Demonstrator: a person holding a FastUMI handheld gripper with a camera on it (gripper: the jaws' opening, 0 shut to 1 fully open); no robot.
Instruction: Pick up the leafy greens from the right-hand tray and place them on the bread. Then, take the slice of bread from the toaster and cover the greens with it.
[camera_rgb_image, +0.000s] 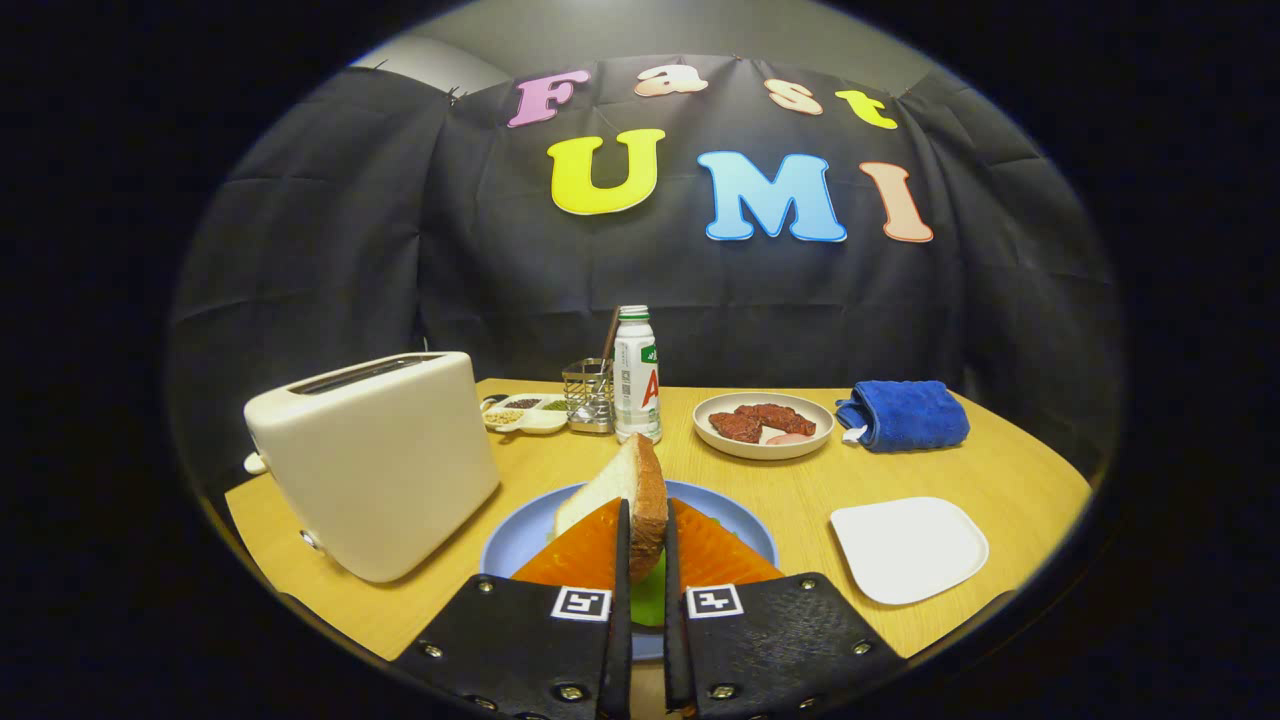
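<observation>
Claw-mounted fisheye, low over the table (560, 455), facing the booth's wall.

greens (648, 598) mostly hidden behind fingers (600, 545) — blue plate (510, 545) partly covered, condiment dish (525, 412) contents too small

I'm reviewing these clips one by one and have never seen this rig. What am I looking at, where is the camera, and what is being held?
A person carries a handheld two-finger claw; the fisheye camera rides on it, looking forward along the fingers. The claw is shut on a slice of bread, held upright on edge above a blue plate, where something green shows between the fingers. On the wooden table: a cream toaster beside the plate, an empty white tray, a plate of meat, a blue cloth, a bottle, a metal holder and a small divided dish.
</observation>
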